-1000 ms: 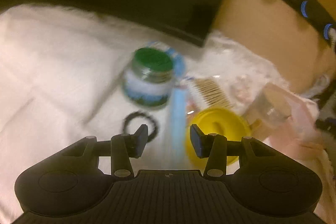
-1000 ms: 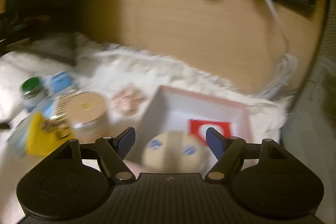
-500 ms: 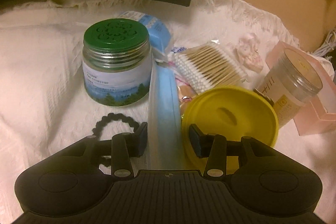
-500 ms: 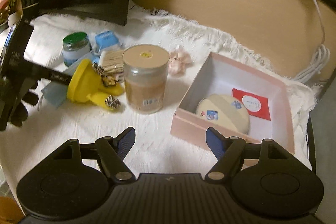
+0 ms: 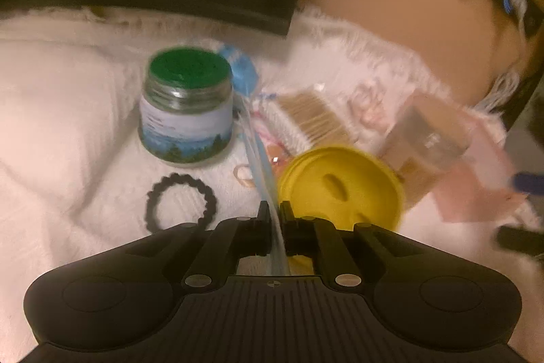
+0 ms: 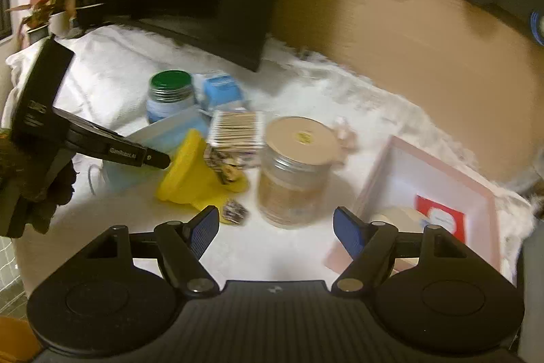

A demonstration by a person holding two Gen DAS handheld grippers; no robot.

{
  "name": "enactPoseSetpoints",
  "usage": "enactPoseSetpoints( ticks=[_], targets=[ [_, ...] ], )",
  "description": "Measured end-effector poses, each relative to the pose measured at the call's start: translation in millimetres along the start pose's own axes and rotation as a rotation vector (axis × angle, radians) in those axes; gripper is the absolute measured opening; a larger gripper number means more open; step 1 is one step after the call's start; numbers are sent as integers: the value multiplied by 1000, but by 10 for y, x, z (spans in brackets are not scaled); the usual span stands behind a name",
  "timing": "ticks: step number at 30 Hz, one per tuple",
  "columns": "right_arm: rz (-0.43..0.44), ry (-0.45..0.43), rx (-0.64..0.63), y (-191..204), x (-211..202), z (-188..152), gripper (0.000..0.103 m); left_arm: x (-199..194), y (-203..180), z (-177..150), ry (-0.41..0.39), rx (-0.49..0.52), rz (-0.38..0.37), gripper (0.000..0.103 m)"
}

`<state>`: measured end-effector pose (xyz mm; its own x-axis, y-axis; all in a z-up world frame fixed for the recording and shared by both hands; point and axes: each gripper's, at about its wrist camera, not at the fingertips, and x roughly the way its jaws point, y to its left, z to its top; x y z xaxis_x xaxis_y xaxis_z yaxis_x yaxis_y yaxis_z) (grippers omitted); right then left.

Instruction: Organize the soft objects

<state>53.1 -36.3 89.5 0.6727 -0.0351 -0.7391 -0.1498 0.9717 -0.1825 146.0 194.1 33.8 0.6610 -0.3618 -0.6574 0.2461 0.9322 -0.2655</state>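
Note:
My left gripper (image 5: 273,216) is shut on the edge of a light blue face mask (image 5: 258,155), which runs forward between the green-lid jar (image 5: 186,106) and the yellow funnel-shaped object (image 5: 340,189). In the right wrist view the left gripper (image 6: 159,159) holds the mask (image 6: 170,131) lifted off the white cloth. My right gripper (image 6: 275,230) is open and empty, in front of the tan-lid jar (image 6: 294,172). The pink box (image 6: 476,193) at right holds a round cream pad (image 6: 397,216) and a red card (image 6: 440,220).
A black hair tie (image 5: 180,206) lies left of my left gripper. A pack of cotton swabs (image 6: 238,128), a blue packet (image 6: 221,89), a small pink figure (image 6: 343,131) and a black monitor base (image 6: 204,39) stand on the white cloth.
My left gripper has closed on the face mask and lifted it. My right gripper has swung left, away from the pink box towards the tan-lid jar.

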Motion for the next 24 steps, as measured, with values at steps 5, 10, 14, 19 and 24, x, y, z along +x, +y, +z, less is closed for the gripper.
enactPoseSetpoints(
  ticks=[5, 10, 14, 19, 24],
  targets=[
    [71, -9, -57, 243, 105, 69, 75, -425, 191, 63, -96, -47, 11, 7],
    [122, -20, -85, 509, 236, 189, 75, -674, 408, 119, -143, -55, 56, 7],
    [137, -21, -129, 696, 337, 218, 75, -780, 588, 135, -175, -86, 88, 7],
    [139, -2, -141, 795, 497, 201, 75, -835, 746, 138, -185, -102, 108, 7],
    [176, -1, -133, 953, 670, 259, 72, -901, 882, 101, -206, -122, 121, 7]
  ],
)
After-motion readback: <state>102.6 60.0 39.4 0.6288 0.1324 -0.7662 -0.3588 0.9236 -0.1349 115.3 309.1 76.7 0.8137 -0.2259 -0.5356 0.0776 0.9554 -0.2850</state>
